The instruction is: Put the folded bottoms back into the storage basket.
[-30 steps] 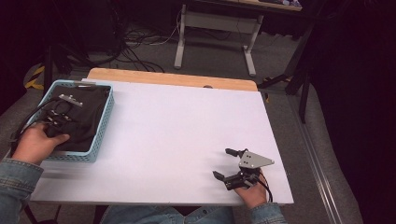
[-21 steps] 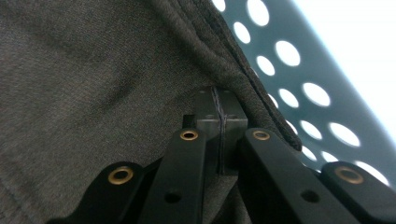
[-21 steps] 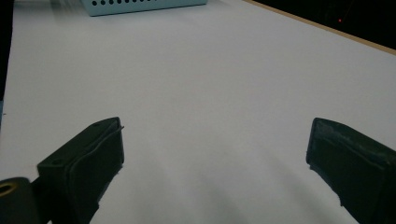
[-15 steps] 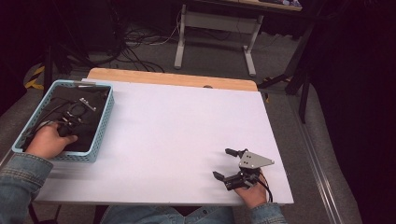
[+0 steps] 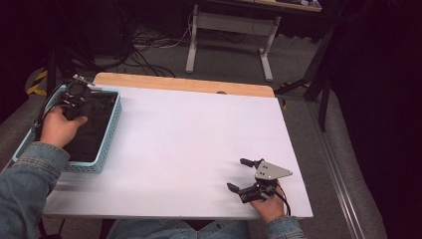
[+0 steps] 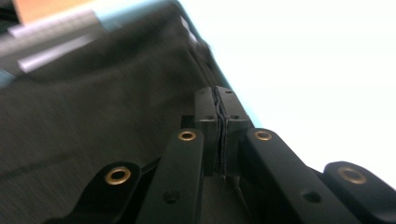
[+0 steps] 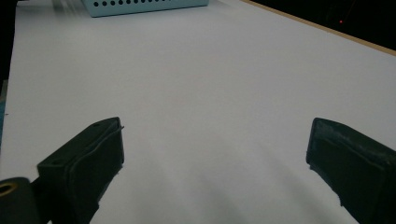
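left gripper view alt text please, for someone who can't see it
The left gripper's two black fingers are pressed shut, with a thin edge of dark fabric seemingly pinched between them. Behind them lies dark cloth inside a light blue basket, with the white table on the right.

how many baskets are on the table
1: a light blue basket at the table's left edge, holding dark cloth, with the left gripper over it.
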Available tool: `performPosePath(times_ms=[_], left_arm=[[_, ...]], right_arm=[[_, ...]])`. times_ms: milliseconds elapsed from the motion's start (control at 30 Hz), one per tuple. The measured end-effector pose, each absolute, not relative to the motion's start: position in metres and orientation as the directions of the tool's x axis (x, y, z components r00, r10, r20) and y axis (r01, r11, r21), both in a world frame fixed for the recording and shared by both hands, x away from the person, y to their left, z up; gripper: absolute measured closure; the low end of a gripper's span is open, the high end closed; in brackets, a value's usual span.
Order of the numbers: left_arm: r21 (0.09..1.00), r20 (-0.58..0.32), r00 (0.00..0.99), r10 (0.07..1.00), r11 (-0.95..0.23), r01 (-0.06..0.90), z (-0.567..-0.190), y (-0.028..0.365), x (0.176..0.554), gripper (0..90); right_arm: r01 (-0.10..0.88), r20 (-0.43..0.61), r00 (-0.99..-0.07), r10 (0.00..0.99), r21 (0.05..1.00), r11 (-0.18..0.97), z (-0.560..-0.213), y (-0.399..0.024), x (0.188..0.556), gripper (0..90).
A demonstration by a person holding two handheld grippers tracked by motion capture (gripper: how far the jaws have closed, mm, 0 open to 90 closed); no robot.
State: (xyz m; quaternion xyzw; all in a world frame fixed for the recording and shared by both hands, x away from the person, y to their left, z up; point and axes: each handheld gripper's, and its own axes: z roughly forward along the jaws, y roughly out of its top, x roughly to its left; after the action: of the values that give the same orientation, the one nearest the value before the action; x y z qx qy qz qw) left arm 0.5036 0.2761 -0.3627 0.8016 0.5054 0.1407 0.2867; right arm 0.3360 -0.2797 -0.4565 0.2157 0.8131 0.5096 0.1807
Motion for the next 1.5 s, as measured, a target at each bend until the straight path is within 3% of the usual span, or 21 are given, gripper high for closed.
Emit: performPosePath(times_ms=[167,467,833,1500], left_arm=[[0.627,-0.101,0.410,0.907,-0.262,0.734,-0.372,0.274,0.530,87.0],[0.537,-0.113,0.326,0.939,-0.219,0.815,-0.404,0.267,0.563,89.7],[0.572,-0.131,0.326,0.936,-0.197,0.796,-0.387,0.271,0.551,82.6],[0.661,-0.131,0.436,0.890,-0.249,0.708,-0.346,0.261,0.503,63.0]], right_arm=[[0.169,-0.069,-0.842,0.534,0.908,0.384,-0.456,-0.280,0.336,4.8],[0.165,-0.068,-0.846,0.530,0.910,0.380,-0.456,-0.281,0.336,4.8],[0.171,-0.064,-0.843,0.534,0.910,0.378,-0.456,-0.281,0.336,4.8],[0.171,-0.061,-0.843,0.535,0.911,0.374,-0.456,-0.282,0.336,4.8]])
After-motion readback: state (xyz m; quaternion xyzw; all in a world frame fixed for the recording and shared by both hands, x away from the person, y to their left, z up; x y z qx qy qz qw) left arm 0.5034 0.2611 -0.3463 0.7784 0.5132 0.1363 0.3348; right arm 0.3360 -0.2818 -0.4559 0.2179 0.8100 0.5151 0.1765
